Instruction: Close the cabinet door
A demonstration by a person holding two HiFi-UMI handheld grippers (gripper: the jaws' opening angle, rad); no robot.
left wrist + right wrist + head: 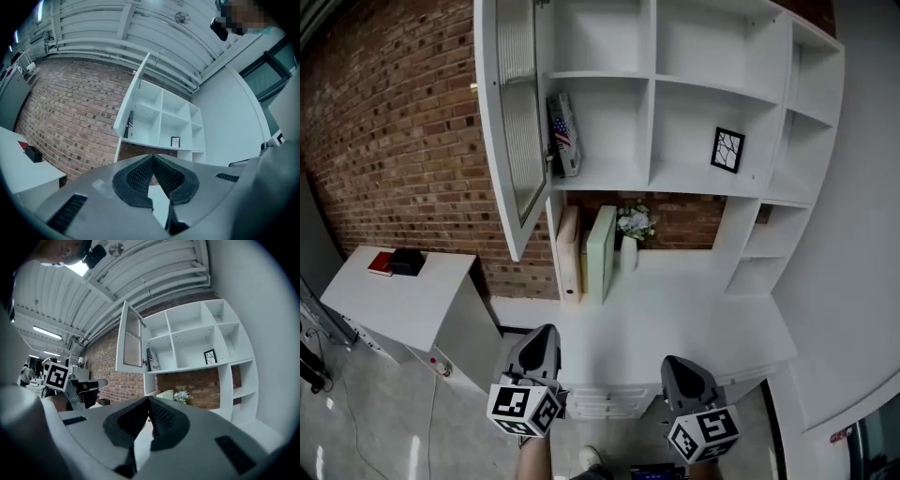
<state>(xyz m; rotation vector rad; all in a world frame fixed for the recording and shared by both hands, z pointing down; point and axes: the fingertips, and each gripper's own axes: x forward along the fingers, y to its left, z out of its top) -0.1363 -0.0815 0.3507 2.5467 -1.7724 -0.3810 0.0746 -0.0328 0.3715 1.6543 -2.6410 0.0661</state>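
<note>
A white wall cabinet (694, 103) with open shelves hangs above a white desk (675, 319). Its glass-paned door (511, 122) stands swung wide open to the left, its knob (549, 161) on the inner edge. The same door (131, 101) shows in the left gripper view, and the door (130, 339) also in the right gripper view. My left gripper (536, 349) and right gripper (684, 375) are low at the desk's front edge, far below the door. Both are shut, tips meeting, with nothing held.
A flag-printed book (564, 131) and a framed picture (727, 149) sit on shelves. Binders (586, 251) and a flower vase (634, 230) stand at the desk's back. A low white cabinet (398, 295) with a black box is at left, against the brick wall.
</note>
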